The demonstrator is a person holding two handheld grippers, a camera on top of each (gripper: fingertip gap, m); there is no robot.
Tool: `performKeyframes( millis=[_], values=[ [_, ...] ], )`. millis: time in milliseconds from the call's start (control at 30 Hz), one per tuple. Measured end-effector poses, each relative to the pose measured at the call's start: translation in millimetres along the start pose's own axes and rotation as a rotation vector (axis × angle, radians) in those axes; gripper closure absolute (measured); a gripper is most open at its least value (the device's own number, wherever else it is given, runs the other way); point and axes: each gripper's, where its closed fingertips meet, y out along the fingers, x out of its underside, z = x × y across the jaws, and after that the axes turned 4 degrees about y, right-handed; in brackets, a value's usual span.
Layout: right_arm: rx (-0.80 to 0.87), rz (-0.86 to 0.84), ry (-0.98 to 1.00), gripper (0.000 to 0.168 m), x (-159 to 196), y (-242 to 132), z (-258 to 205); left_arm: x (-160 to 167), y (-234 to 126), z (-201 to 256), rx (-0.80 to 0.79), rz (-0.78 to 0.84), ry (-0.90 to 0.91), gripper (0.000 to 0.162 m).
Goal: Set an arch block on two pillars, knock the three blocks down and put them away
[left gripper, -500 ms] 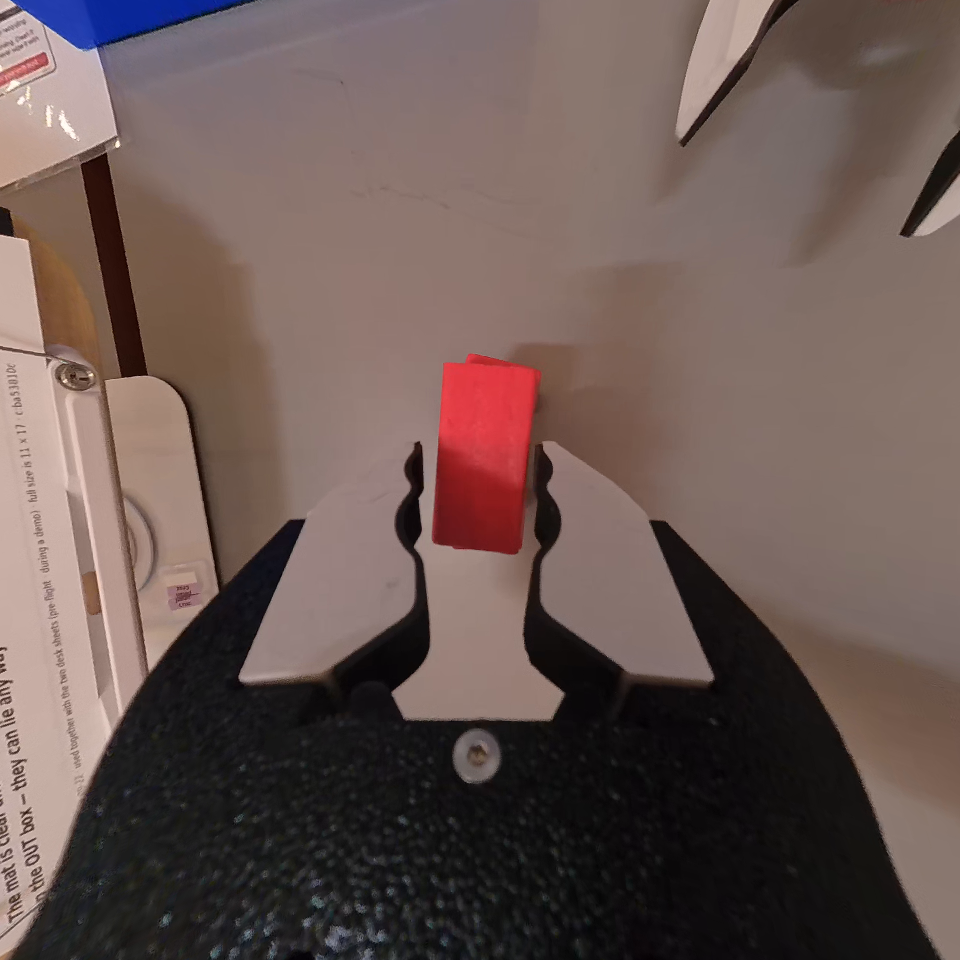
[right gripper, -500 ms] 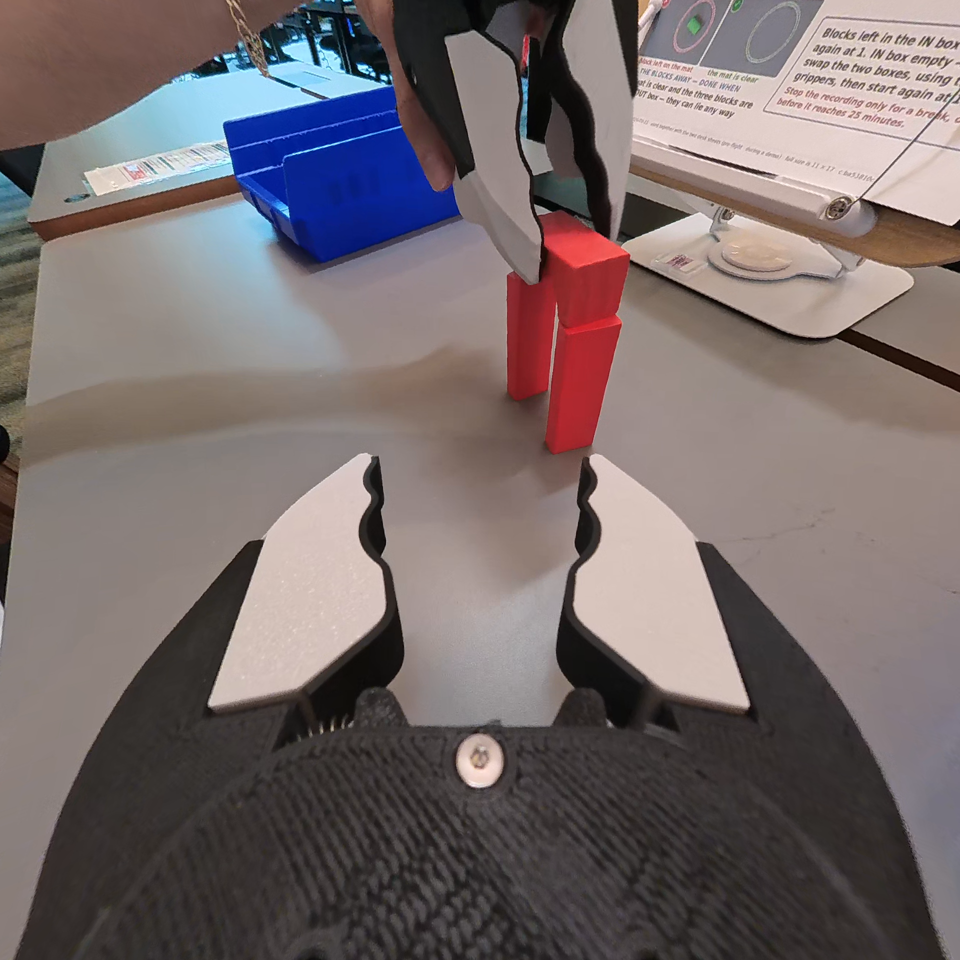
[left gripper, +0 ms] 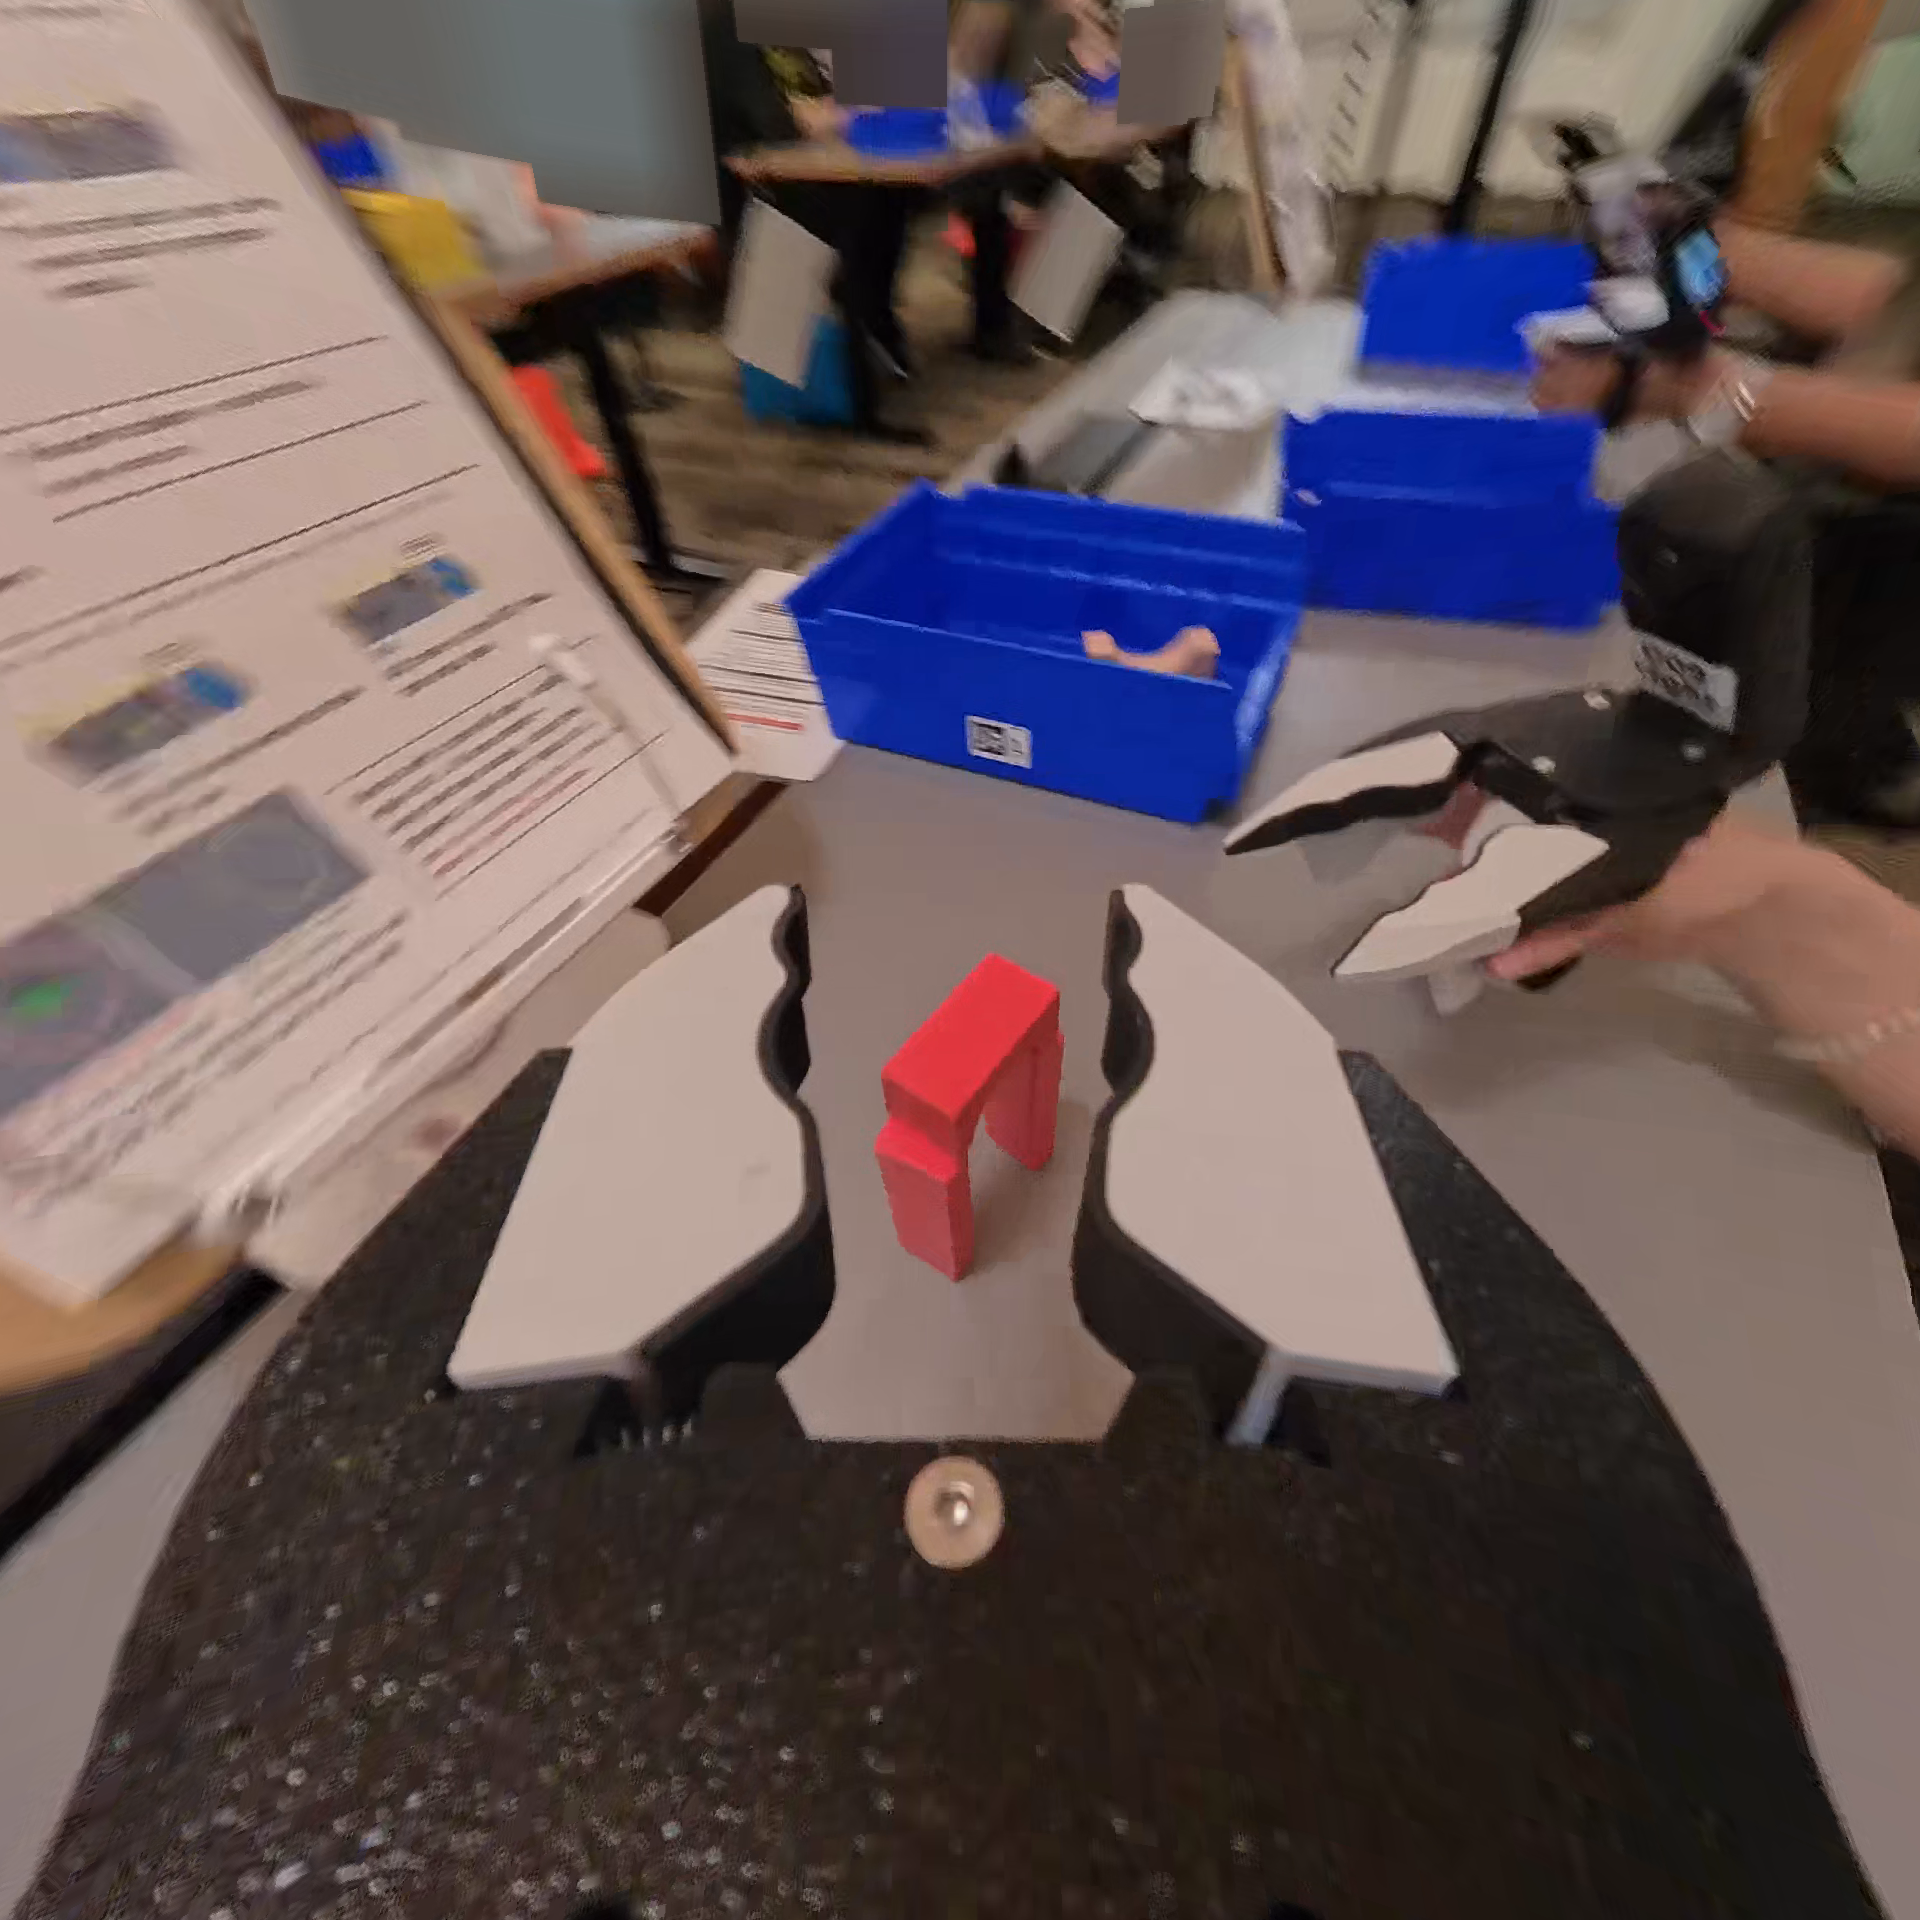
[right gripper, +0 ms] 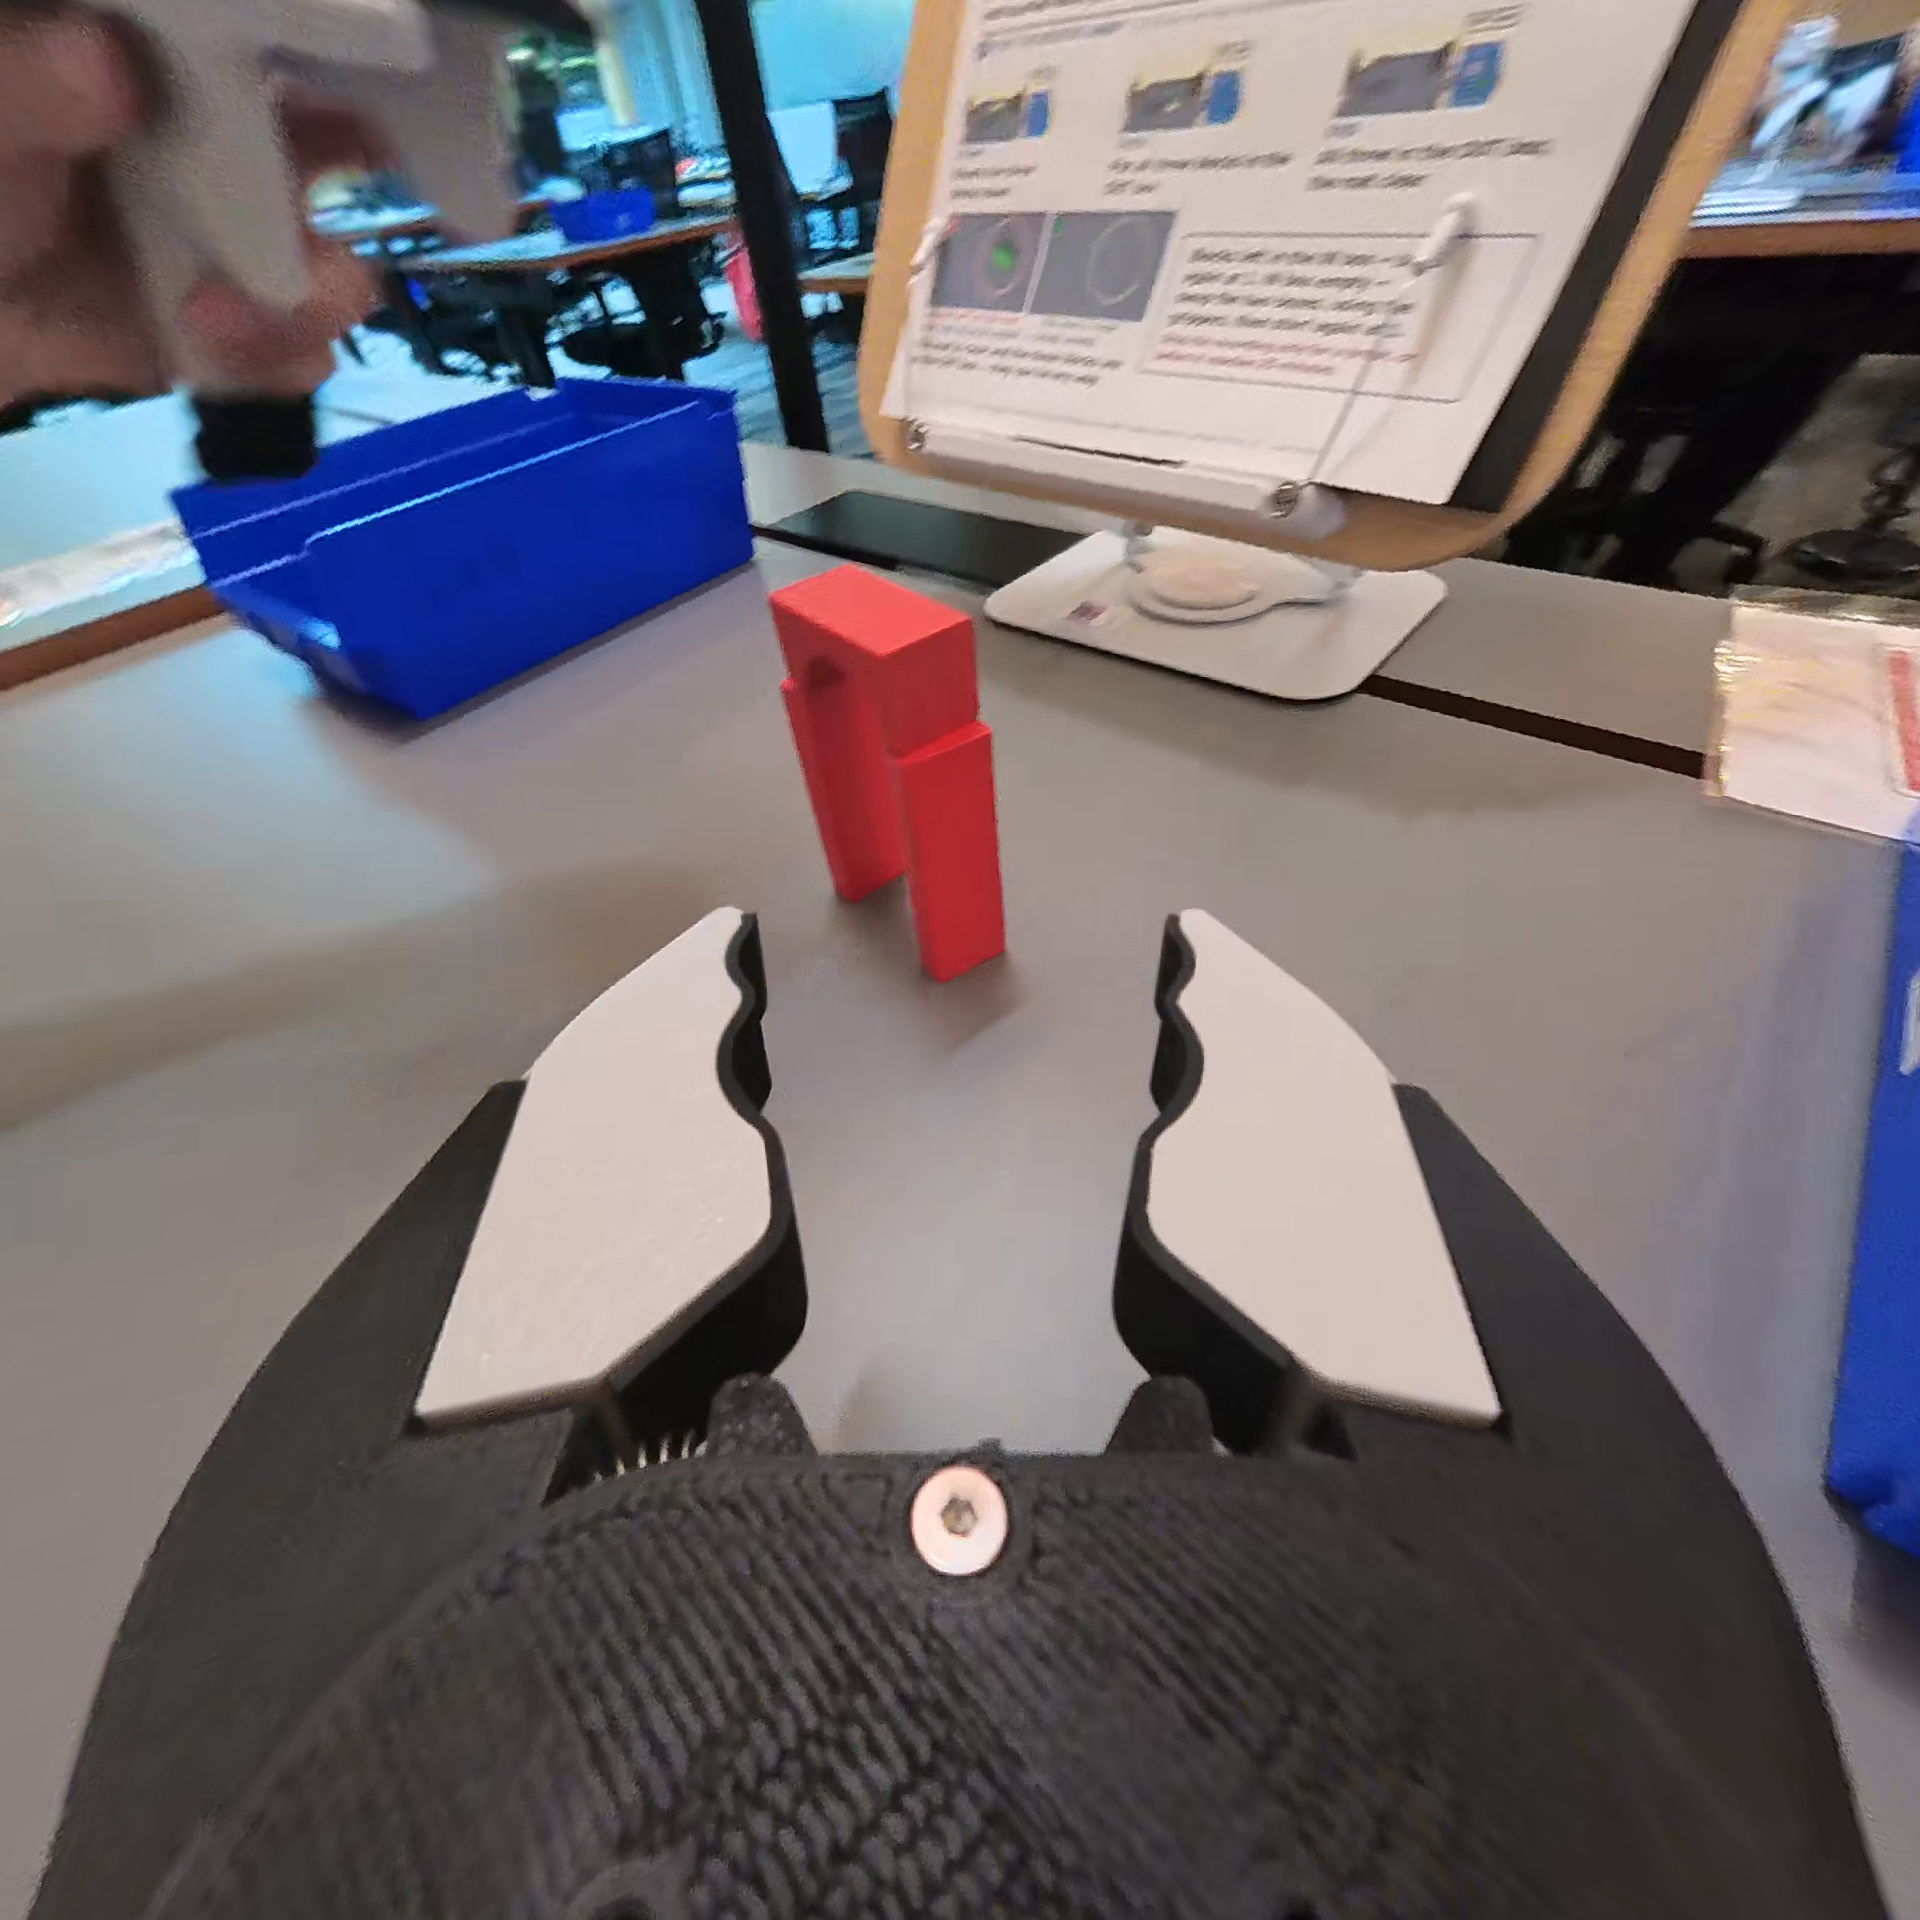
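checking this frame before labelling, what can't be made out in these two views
- Pale object in the nearer blue plastic bin, left wrist view: the bin wall cuts it off, so its kind is unclear.
- Left gripper, right wrist view: a motion-blurred smear, so how its jaws stand is unreadable there.
- Second blue plastic bin, right wrist view: cut by the right edge, contents hidden.
- Red wooden block arch: both views show gaps at the joints, but whether the top block sits flush is unclear.

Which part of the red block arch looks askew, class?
The top red block sits off-square on the two uprights: in the right wrist view the nearer upright's top juts out past it. It stands on the grey table; both tools are open, clear of it.
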Motion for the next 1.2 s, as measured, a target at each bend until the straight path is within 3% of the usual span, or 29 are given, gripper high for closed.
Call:
performKeyframes(
  millis=[33, 100, 200, 300, 433, 800, 1200],
  values=[
    [0.031, 0.011, 0.012, 0.096, -1.3, 0.6, 3.9, 7.0, -13.8, -2.1, -0.074, 0.033, -0.05, 0.112],
    [0.072, 0.03, 0.03, 0.098, -2.8, 2.5, 8.4, 28.1, -38.7, -3.0, -0.198, 0.089, -0.162, 0.121],
    [0.085, 0.041, 0.062, 0.105, -0.7, 7.5, 8.3, 68.8, -65.1, -0.2, -0.336, 0.156, -0.249, 0.146],
    [0.168, 0.016, 0.055, 0.118, 5.8, 9.6, 18.9, 106.1, -82.9, 2.6, -0.461, 0.128, -0.3, 0.162],
    [0.198, 0.019, 0.059, 0.168, 9.9, 9.8, 18.0, 125.9, -86.1, 21.5, -0.466, 0.018, -0.224, 0.162],
    [0.513, -0.122, -0.005, 0.168, 22.6, 22.2, 41.7, 121.6, -80.8, 46.1, -0.381, -0.012, -0.178, 0.162],
    [0.683, -0.187, 0.062, 0.168, 27.0, 44.6, 65.3, 127.8, -111.7, 27.6, -0.424, -0.033, -0.163, 0.162]
  ],
)
